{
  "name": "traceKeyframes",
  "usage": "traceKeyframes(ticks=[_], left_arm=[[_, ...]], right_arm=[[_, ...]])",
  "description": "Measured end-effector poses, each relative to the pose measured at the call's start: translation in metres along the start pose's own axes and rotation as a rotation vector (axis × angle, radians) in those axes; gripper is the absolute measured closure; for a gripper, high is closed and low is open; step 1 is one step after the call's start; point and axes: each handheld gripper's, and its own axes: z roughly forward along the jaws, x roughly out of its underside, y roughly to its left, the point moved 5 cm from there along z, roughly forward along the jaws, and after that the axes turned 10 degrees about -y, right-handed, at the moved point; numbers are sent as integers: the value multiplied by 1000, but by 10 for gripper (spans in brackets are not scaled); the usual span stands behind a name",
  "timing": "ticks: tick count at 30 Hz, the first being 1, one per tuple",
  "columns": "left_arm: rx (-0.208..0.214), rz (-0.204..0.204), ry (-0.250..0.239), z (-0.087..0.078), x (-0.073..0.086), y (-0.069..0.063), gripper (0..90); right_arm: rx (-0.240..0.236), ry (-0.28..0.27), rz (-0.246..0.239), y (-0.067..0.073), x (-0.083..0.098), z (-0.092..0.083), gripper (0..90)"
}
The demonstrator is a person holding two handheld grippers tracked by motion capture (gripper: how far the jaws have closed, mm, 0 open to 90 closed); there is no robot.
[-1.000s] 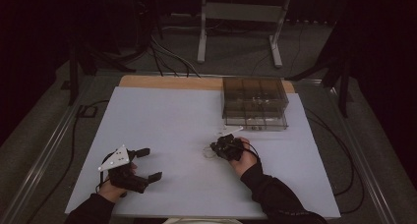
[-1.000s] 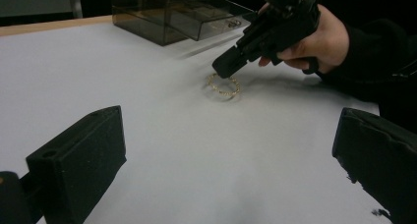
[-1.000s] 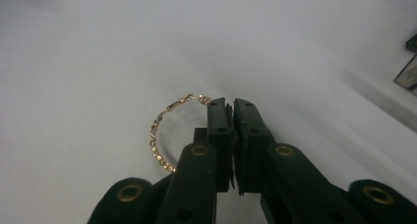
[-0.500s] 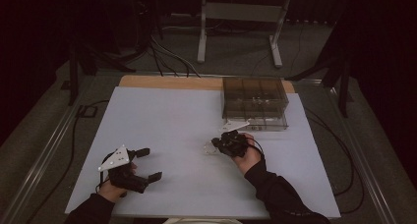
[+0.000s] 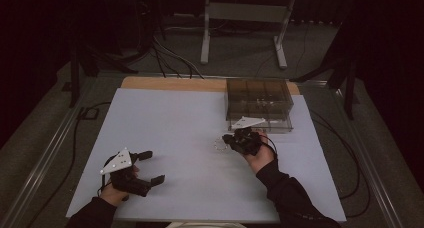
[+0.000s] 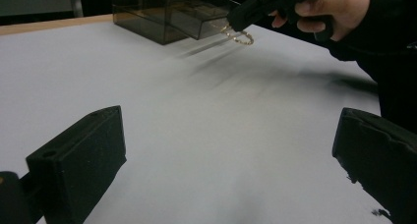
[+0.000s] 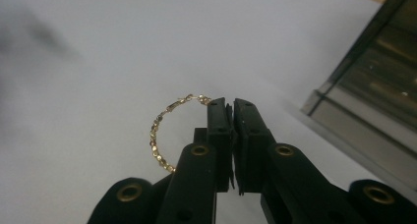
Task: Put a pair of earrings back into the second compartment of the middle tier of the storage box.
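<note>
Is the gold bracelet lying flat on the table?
No, the right tongs are shut on the gold bracelet, which hangs from them above the table.

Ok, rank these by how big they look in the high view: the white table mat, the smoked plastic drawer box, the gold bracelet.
1. white table mat
2. smoked plastic drawer box
3. gold bracelet, a tiny loop at the right gripper

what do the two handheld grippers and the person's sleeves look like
Both the left gripper and the right gripper are matte black with blocky jaws, each topped by a grey three-cornered plate. Brass-ringed holes mark the right one's linkage. Thin black cables trail off. The sleeves are black.
</note>
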Motion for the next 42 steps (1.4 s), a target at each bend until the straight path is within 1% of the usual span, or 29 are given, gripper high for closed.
traceKeyframes(ticks=[5, 7, 11, 14, 16, 17, 20, 24, 25, 28, 36, 40, 42], left_arm=[[-1, -1, 0, 0, 0, 0, 5], [-1, 0, -5, 0, 0, 0, 5], [-1, 1, -1, 0, 0, 0, 5], [-3, 10, -7, 0, -1, -1, 5], [-5, 9, -7, -1, -1, 0, 5], [-5, 9, -7, -1, -1, 0, 5], [-2, 7, -6, -1, -1, 0, 5], [-3, 3, -3, 0, -1, 0, 5], [-2, 7, -4, 0, -1, 0, 5], [-3, 6, 0, 0, 0, 0, 5], [-4, 2, -4, 0, 0, 0, 5], [-3, 5, -3, 0, -1, 0, 5], [-2, 4, -5, 0, -1, 0, 6]], right_arm=[[8, -14, 8, -6, -4, -6, 872], [19, -24, 19, -10, -6, -10, 872], [32, -34, 23, -16, -9, -15, 872], [43, -47, 38, -22, -11, -19, 872], [52, -55, 43, -26, -12, -22, 872], [52, -55, 43, -26, -12, -22, 872], [71, -70, 64, -37, -15, -30, 872], [89, -80, 77, -45, -17, -35, 872], [105, -87, 85, -51, -17, -40, 872], [128, -94, 95, -60, -19, -44, 871], [173, -114, 142, -82, -18, -54, 871], [197, -113, 161, -92, -16, -57, 871], [202, -114, 169, -95, -15, -57, 871]])
